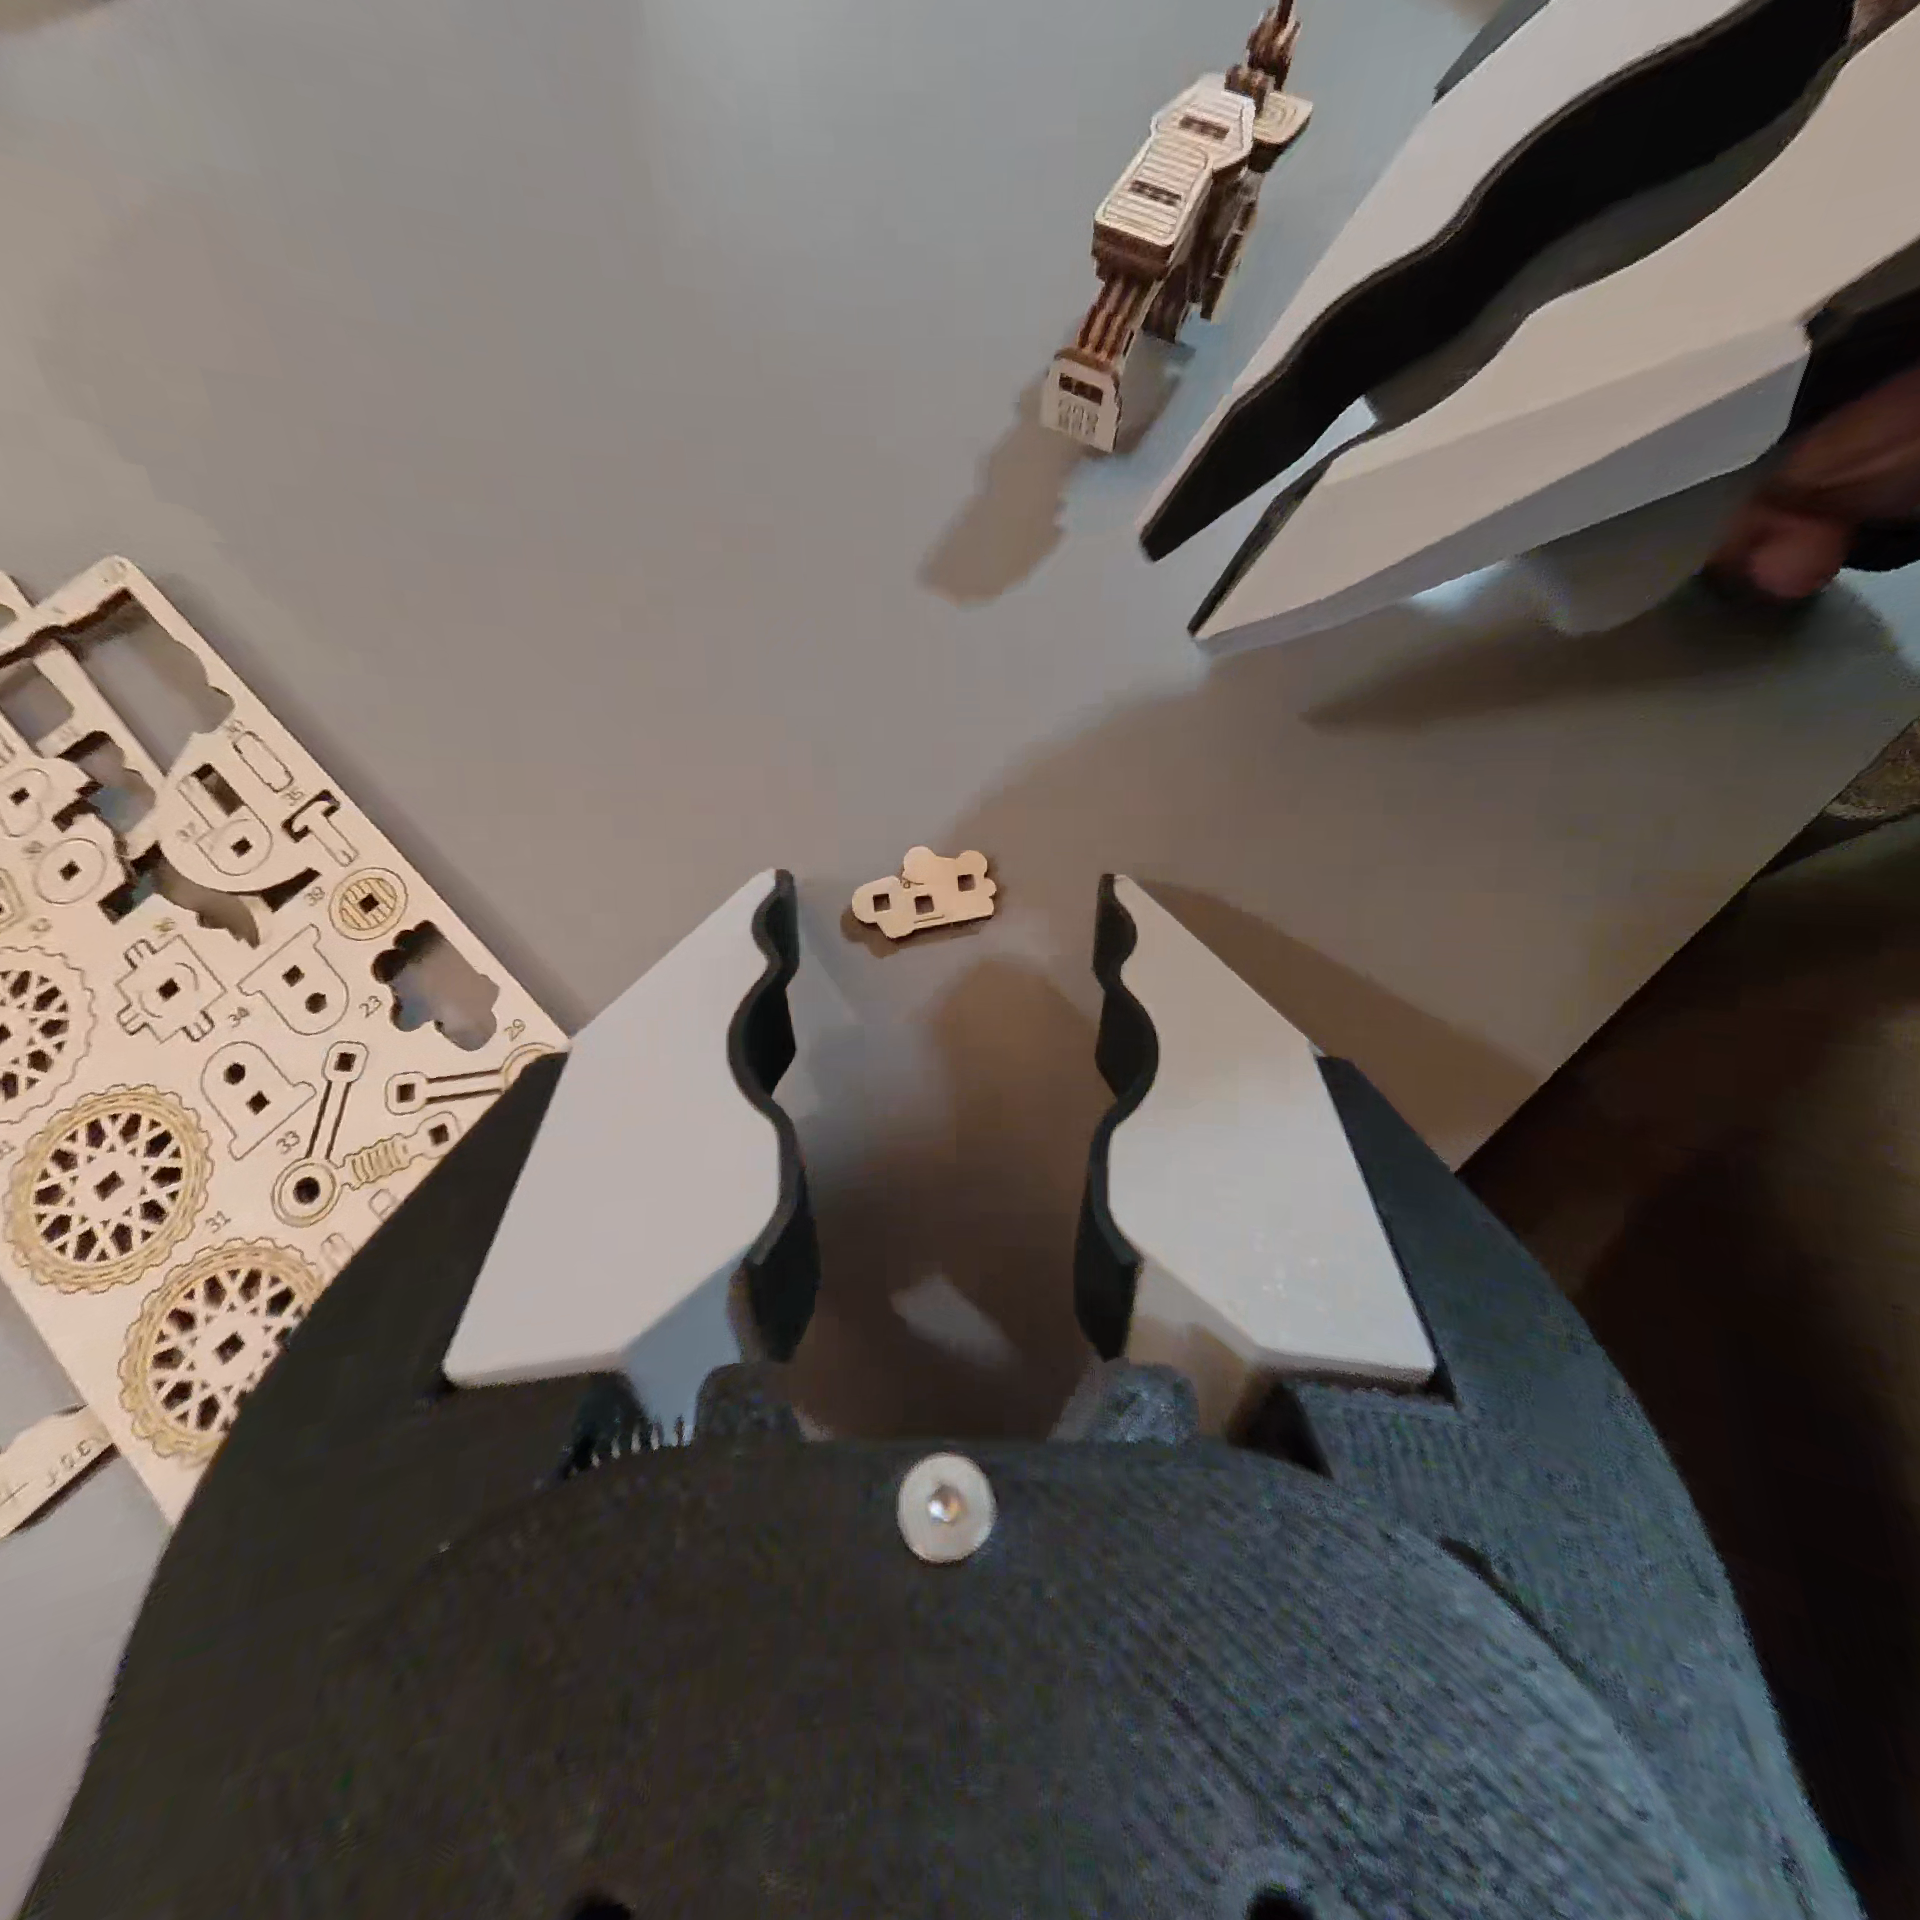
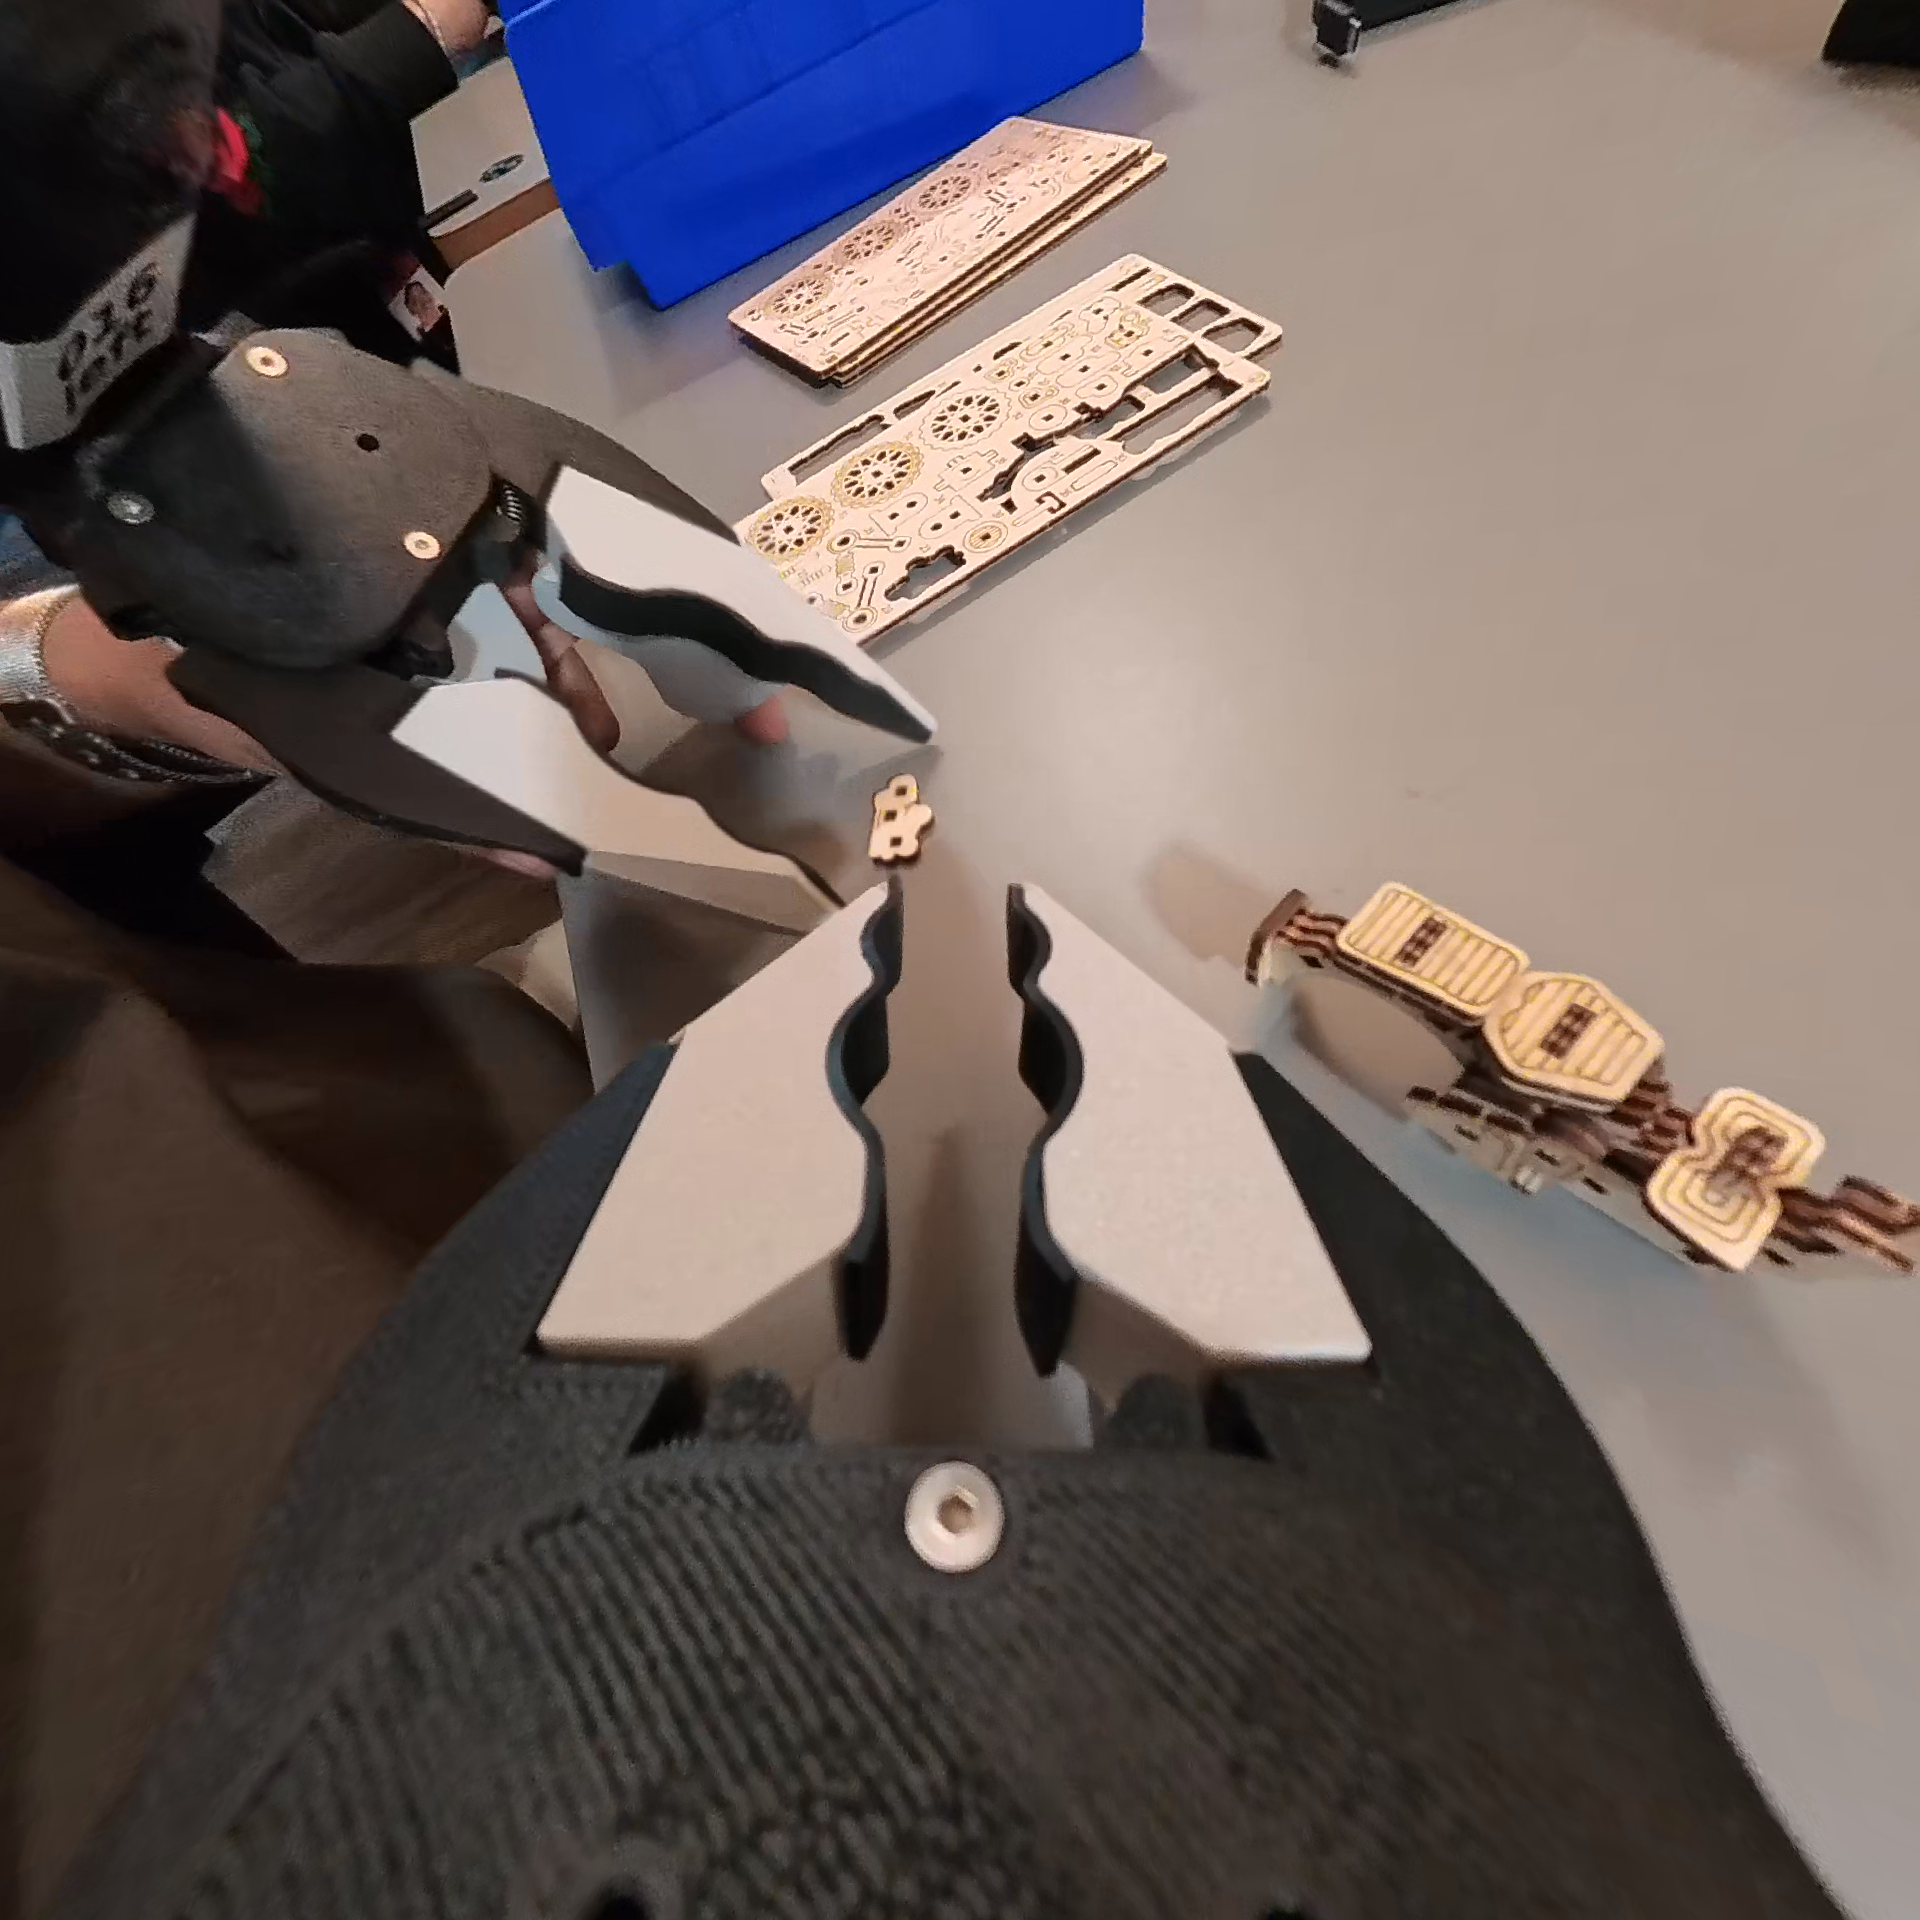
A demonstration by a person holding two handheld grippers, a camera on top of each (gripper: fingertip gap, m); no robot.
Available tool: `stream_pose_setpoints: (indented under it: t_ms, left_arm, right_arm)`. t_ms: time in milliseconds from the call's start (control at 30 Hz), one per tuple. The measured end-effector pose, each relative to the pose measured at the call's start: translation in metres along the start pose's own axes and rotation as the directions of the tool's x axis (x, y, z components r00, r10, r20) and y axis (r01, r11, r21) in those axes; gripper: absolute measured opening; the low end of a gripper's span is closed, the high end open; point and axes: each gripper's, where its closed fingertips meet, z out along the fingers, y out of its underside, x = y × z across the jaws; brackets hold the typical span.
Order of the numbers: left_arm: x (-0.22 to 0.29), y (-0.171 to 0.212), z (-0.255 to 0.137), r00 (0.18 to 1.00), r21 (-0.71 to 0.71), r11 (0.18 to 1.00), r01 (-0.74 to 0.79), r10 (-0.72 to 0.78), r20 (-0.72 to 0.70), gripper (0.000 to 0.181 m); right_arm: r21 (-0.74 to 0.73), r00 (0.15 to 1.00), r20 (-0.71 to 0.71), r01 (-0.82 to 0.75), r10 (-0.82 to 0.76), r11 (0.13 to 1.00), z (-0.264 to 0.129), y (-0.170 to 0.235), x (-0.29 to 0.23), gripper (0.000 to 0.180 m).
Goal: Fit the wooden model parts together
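Wooden model parts, scattered over a grey worktop, biggest first. Upper middle of right wrist view: one stack of uncut sheets before a blue bin, kept back as stock by the look of it. Just below, one part-punched sheet, holes showing where pieces came out. Right of frame: one half-built model, lying on its side, well apart from the action. Centre frame: one small loose piece, flat on the worktop, just ahead of both tools. Left gripper: jaws wide apart, empty, bracketing the piece for a pickup, probably. Right gripper: jaws parted too, narrower, holding nothing.
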Motion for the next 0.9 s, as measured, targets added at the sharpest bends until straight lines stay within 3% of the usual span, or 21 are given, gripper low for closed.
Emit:
stream_pose_setpoints:
  t_ms: [67, 167, 333, 400, 467, 567, 767, 900]
  left_arm:
    - [0.002, -0.001, 0.001, 1.0, -0.004, 1.0, 0.005, -0.006, -0.018, 0.046]
    - [0.002, -0.005, 0.002, 1.0, 0.002, 1.0, -0.001, 0.001, -0.031, 0.016]
    - [-0.002, -0.016, -0.002, 0.994, 0.045, 0.996, 0.073, -0.07, -0.082, 0.005]
    - [0.0, -0.02, -0.004, 0.986, 0.056, 0.992, 0.112, -0.104, -0.133, 0.009]
    - [0.004, -0.02, -0.006, 0.977, 0.051, 0.992, 0.119, -0.108, -0.182, 0.025]
    - [0.002, -0.014, -0.006, 0.981, 0.022, 0.999, 0.047, -0.042, -0.191, 0.043]
    - [-0.001, 0.001, -0.004, 0.962, -0.024, 0.995, -0.092, 0.083, -0.26, 0.041]
    - [0.001, 0.001, -0.001, 0.96, -0.031, 0.987, -0.16, 0.149, -0.235, 0.028]
  right_arm:
    - [0.011, 1.0, -0.007, -0.013, 0.013, 1.0, -0.004, 0.0, 0.001, 0.019]
    - [0.027, 0.999, -0.02, -0.033, 0.033, 0.999, -0.009, 0.0, 0.003, 0.018]
    - [0.048, 0.998, -0.046, -0.045, 0.047, 0.998, -0.017, 0.0, 0.007, 0.018]
    - [0.054, 0.997, -0.051, -0.051, 0.054, 0.997, -0.019, 0.0, 0.008, 0.018]
    - [0.06, 0.997, -0.053, -0.058, 0.061, 0.997, -0.02, 0.0, 0.008, 0.018]
    - [0.066, 0.996, -0.056, -0.068, 0.072, 0.995, -0.022, 0.0, 0.009, 0.018]
    - [0.077, 0.993, -0.065, -0.091, 0.096, 0.993, -0.027, 0.002, 0.01, 0.018]
    - [0.08, 0.992, -0.078, -0.093, 0.1, 0.992, -0.03, 0.004, 0.011, 0.018]
